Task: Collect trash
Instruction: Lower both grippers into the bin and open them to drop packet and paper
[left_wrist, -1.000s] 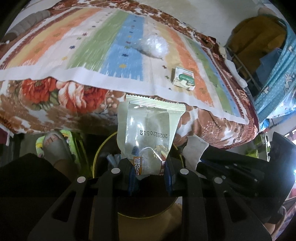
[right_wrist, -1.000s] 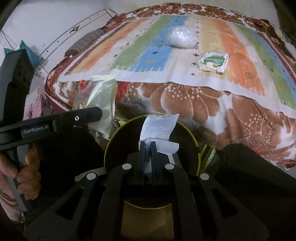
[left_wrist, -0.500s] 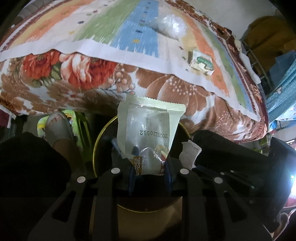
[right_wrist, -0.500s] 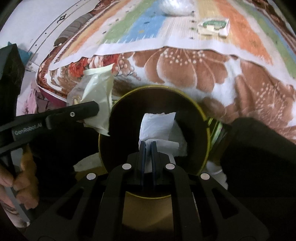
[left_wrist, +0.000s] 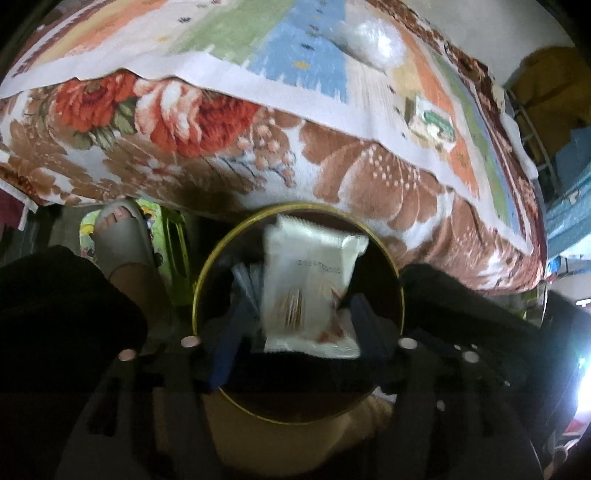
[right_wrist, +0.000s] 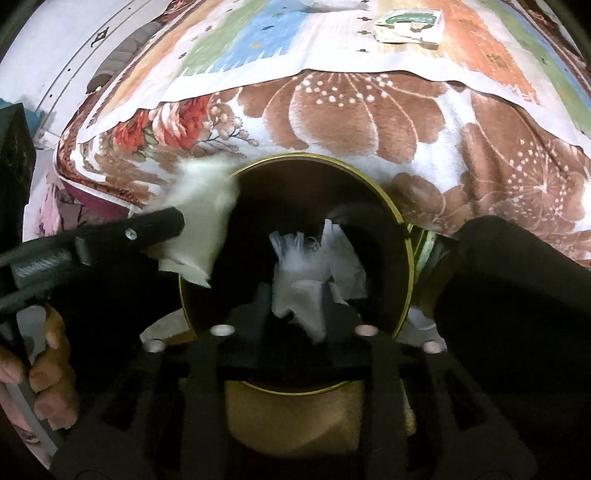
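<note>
No legible text, print too blurred.

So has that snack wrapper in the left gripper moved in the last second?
Yes. The snack wrapper has dropped from in front of the bedspread to inside the bin's gold rim, as the left gripper opens.

Both claws are pointed steeply downward. The left claw (left_wrist: 295, 325) is seen with its jaws opening, and the right claw (right_wrist: 295, 314) likewise; neither is pressed shut.
</note>
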